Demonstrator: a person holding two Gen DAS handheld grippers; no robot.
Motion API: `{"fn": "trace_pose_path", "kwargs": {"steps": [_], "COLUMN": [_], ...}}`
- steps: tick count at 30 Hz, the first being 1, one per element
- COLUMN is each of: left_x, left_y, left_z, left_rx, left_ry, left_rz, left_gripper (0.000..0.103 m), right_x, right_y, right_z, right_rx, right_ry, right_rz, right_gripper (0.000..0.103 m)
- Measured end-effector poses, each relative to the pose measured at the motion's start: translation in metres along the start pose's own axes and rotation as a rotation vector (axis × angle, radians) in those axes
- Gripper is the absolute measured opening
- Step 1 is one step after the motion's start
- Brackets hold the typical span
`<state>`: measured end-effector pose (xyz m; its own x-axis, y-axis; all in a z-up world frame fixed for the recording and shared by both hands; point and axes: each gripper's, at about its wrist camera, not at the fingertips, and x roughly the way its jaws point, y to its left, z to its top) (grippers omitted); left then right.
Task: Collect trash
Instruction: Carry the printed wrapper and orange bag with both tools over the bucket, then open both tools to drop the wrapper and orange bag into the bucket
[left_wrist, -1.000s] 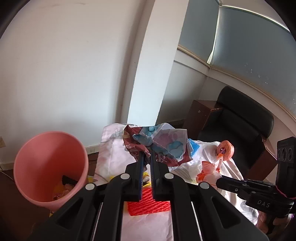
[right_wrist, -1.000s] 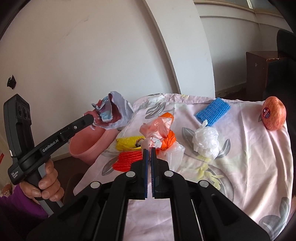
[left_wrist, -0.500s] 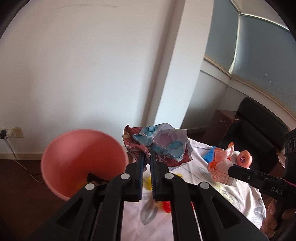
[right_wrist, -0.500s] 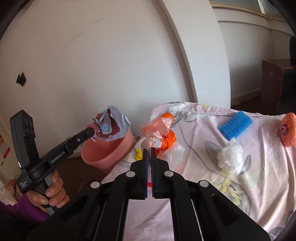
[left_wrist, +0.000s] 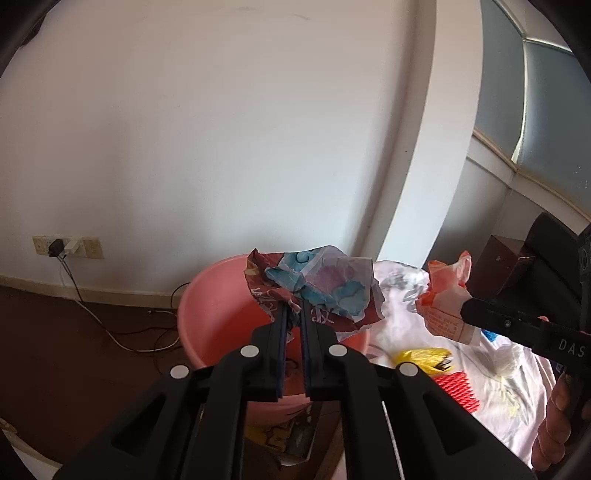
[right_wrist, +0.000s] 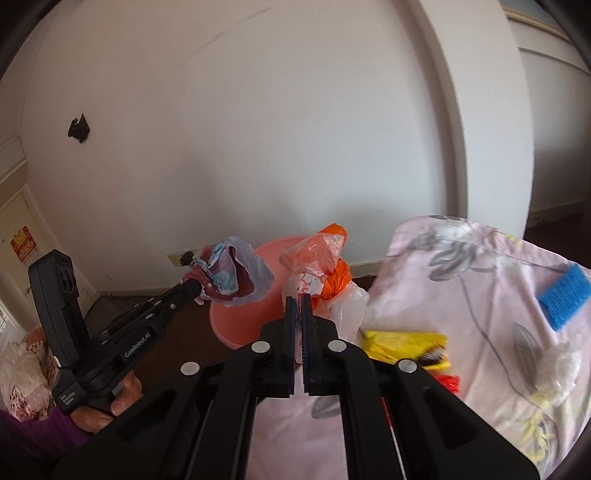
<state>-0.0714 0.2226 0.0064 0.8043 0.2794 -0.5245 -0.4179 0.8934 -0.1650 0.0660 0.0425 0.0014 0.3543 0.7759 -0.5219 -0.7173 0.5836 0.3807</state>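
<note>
My left gripper (left_wrist: 293, 314) is shut on a crumpled red, blue and white wrapper (left_wrist: 317, 288) and holds it over the mouth of the pink bin (left_wrist: 221, 314). From the right wrist view the same wrapper (right_wrist: 232, 277) hangs at the bin's (right_wrist: 236, 325) near rim. My right gripper (right_wrist: 298, 301) is shut on an orange and clear plastic bag (right_wrist: 321, 266), raised above the table's left end beside the bin. That bag (left_wrist: 447, 295) shows at the right of the left wrist view.
A flowered pink cloth (right_wrist: 461, 266) covers the table. On it lie a yellow wrapper (right_wrist: 406, 343), red foam netting (left_wrist: 458, 391), blue foam netting (right_wrist: 565, 299) and a white plastic wad (right_wrist: 557, 369). Cables (left_wrist: 110, 332) run along the dark floor by the wall.
Both grippers have swung left, away from the table toward the pink bin, each carrying its trash. The wrapper now hangs over the bin's mouth, and the orange bag was lifted off the cloth.
</note>
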Motion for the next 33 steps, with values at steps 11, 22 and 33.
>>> {"fn": "trace_pose_path", "kwargs": {"steps": [11, 22, 33], "left_x": [0.021, 0.043, 0.052], "left_y": [0.035, 0.047, 0.049], "left_z": [-0.006, -0.015, -0.021], "left_rx": [-0.025, -0.027, -0.022], "left_ry": [0.065, 0.123, 0.145], "left_rz": [0.051, 0.075, 0.066], "left_gripper": [0.006, 0.006, 0.019], "right_x": [0.07, 0.119, 0.136], "right_y": [0.028, 0.024, 0.021], "right_z": [0.007, -0.002, 0.001], "right_rx": [-0.041, -0.022, 0.005], "right_ry": [0.085, 0.161, 0.21], "right_rz": [0.035, 0.01, 0.009], "right_gripper": [0.003, 0.003, 0.004]}}
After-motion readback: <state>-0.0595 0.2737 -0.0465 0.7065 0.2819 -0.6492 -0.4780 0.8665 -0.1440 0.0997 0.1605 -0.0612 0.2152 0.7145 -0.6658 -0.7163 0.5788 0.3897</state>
